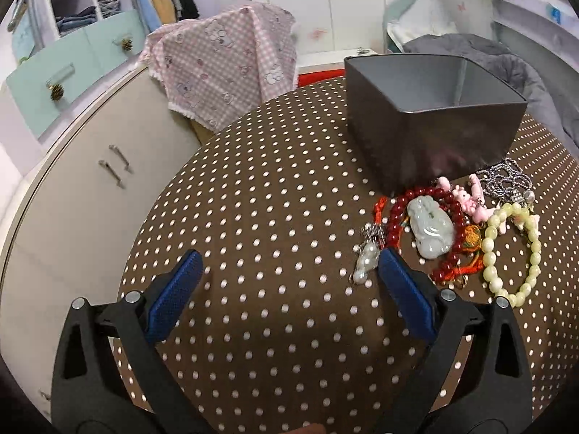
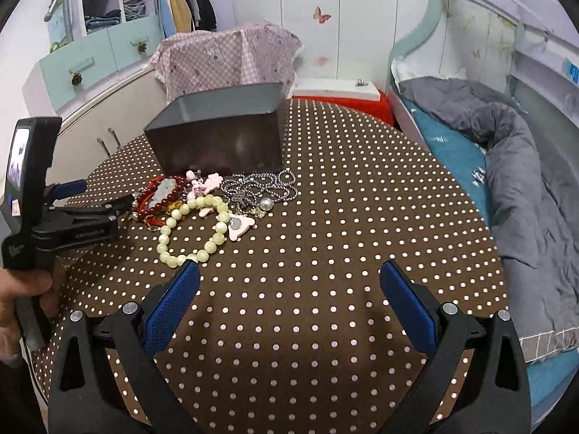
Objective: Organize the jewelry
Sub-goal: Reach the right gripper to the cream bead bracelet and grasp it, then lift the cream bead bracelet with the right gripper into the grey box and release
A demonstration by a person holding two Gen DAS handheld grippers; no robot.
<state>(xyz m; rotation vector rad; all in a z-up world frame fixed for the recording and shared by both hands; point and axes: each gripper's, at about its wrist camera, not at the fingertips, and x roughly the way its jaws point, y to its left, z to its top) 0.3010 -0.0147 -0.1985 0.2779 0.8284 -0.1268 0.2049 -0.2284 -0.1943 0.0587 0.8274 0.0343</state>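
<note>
I am seeing bare polka-dot tabletop (image 2: 343,224) lying open toward the table's right edge and near edge. The grey box (image 2: 217,133) is blocking the far side, the jewelry heap (image 2: 217,206) is crowding against its front, and the left gripper (image 2: 92,199) (jaws spread) is closing the heap's left flank.

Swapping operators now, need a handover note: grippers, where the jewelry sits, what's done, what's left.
Left gripper: open, holding nothing, low over the brown polka-dot tablecloth, its right finger beside the small silver-and-white charm.
Right gripper: open, holding nothing, hovering near the pale green bead bracelet.
Jewelry lies piled in front of the dark grey square tin: red bead bracelet, pale jade pendant, pink charms, silver ball chain.
Done: nothing visible; the part of the tin's inside in view looks empty.
Left: apparently move every piece into the tin.
</note>
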